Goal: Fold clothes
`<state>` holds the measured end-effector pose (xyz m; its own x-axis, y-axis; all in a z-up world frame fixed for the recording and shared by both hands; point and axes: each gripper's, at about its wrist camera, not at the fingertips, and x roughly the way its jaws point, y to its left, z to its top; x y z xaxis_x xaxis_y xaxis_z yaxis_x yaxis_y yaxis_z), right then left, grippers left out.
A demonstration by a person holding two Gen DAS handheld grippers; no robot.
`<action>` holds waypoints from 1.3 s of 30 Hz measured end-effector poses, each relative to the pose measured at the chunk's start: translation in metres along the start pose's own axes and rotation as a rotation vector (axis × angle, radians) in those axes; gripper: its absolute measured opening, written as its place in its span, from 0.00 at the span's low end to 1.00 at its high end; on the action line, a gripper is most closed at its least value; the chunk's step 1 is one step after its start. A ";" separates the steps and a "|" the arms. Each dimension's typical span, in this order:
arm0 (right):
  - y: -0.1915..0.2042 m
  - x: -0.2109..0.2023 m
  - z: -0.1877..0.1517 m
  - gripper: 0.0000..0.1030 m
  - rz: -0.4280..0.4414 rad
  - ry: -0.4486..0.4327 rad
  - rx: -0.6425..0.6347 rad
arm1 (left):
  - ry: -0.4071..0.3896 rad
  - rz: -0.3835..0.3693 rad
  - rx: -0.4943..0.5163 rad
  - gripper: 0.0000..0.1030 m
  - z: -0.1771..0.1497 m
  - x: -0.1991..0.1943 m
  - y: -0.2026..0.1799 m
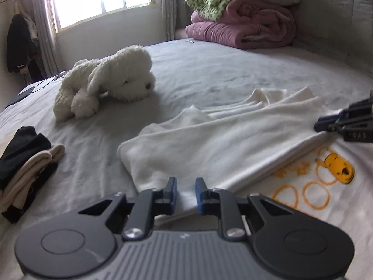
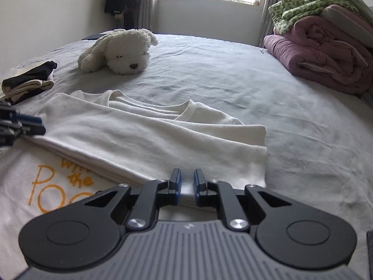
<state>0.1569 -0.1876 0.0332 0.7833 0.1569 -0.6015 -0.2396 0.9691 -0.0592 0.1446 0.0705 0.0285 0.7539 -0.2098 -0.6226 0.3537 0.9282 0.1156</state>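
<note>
A white T-shirt (image 1: 209, 144) (image 2: 139, 135) lies on the grey bed, its lower part folded up over the body. A yellow bear print (image 1: 335, 168) and orange lettering (image 2: 46, 186) show below the fold. My left gripper (image 1: 186, 186) sits low at the shirt's left side, jaws a narrow gap apart, with white cloth showing in the gap but not pinched. My right gripper (image 2: 187, 179) is at the shirt's right side in the same stance. Each gripper also shows at the edge of the other's view: the right gripper (image 1: 318, 124), the left gripper (image 2: 42, 126).
A white plush dog (image 1: 112, 79) (image 2: 123, 51) lies beyond the shirt. A stack of folded dark and beige clothes (image 1: 25, 163) (image 2: 28, 81) sits at the left. Pink and green quilts (image 1: 244, 23) (image 2: 326, 46) are piled far right. Bare grey sheet (image 1: 221, 70) lies between.
</note>
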 end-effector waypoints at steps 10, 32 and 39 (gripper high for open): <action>-0.005 0.000 -0.005 0.20 -0.004 -0.014 0.005 | 0.017 -0.005 -0.031 0.19 0.002 -0.012 0.008; 0.065 -0.004 0.000 0.22 0.123 0.003 -0.081 | 0.047 -0.023 0.022 0.31 0.004 -0.004 -0.034; 0.058 -0.005 0.007 0.25 0.153 -0.012 0.029 | 0.044 -0.018 0.020 0.31 0.003 -0.004 -0.034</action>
<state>0.1429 -0.1308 0.0386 0.7455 0.3056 -0.5923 -0.3405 0.9386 0.0557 0.1313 0.0385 0.0296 0.7223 -0.2126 -0.6580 0.3788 0.9178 0.1193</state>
